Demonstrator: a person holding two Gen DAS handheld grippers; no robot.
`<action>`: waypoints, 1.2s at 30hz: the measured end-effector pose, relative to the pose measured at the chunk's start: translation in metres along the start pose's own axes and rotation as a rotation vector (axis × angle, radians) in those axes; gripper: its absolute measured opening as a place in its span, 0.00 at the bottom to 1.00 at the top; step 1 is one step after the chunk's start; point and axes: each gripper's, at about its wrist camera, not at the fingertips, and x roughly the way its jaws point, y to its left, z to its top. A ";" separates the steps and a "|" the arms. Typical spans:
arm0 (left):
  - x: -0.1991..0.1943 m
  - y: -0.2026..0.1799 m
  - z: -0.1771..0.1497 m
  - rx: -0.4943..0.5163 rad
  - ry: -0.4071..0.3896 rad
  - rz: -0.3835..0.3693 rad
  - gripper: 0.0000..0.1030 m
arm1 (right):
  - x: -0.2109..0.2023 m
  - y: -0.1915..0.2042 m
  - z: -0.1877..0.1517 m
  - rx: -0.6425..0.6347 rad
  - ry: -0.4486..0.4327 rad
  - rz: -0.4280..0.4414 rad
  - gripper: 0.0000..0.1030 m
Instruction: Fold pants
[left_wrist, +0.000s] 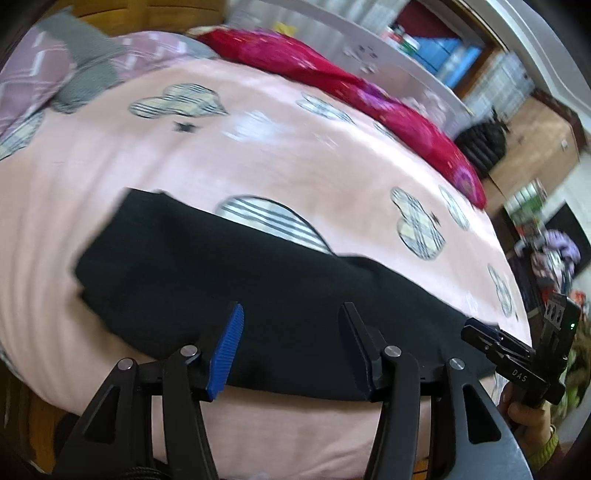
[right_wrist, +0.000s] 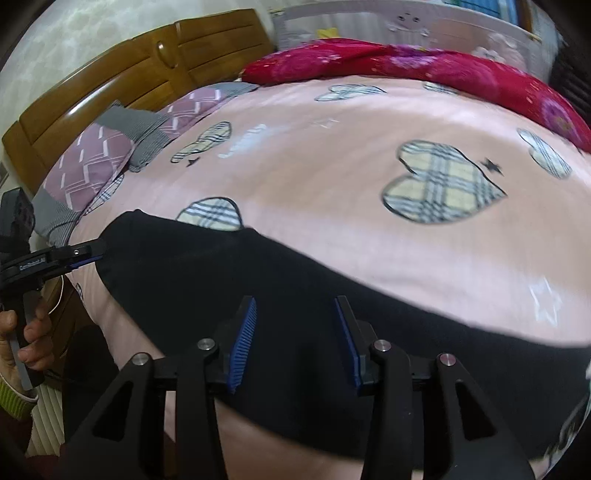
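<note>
Both the left gripper and right gripper hover wide open, holding nothing, over the black pants near the bed's front edge; each should probably pinch one end and lift evenly.

surface: bed, pink heart-print sheet | on it: black pants at near edge; red quilt along far side; purple-grey pillow by headboard
</note>
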 end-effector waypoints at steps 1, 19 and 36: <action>0.005 -0.011 -0.002 0.018 0.018 -0.010 0.54 | -0.005 -0.006 -0.006 0.010 0.000 -0.006 0.43; 0.069 -0.174 -0.014 0.346 0.200 -0.166 0.62 | -0.096 -0.115 -0.097 0.377 -0.138 -0.154 0.45; 0.168 -0.367 -0.019 0.751 0.422 -0.298 0.68 | -0.123 -0.208 -0.144 0.715 -0.243 -0.216 0.45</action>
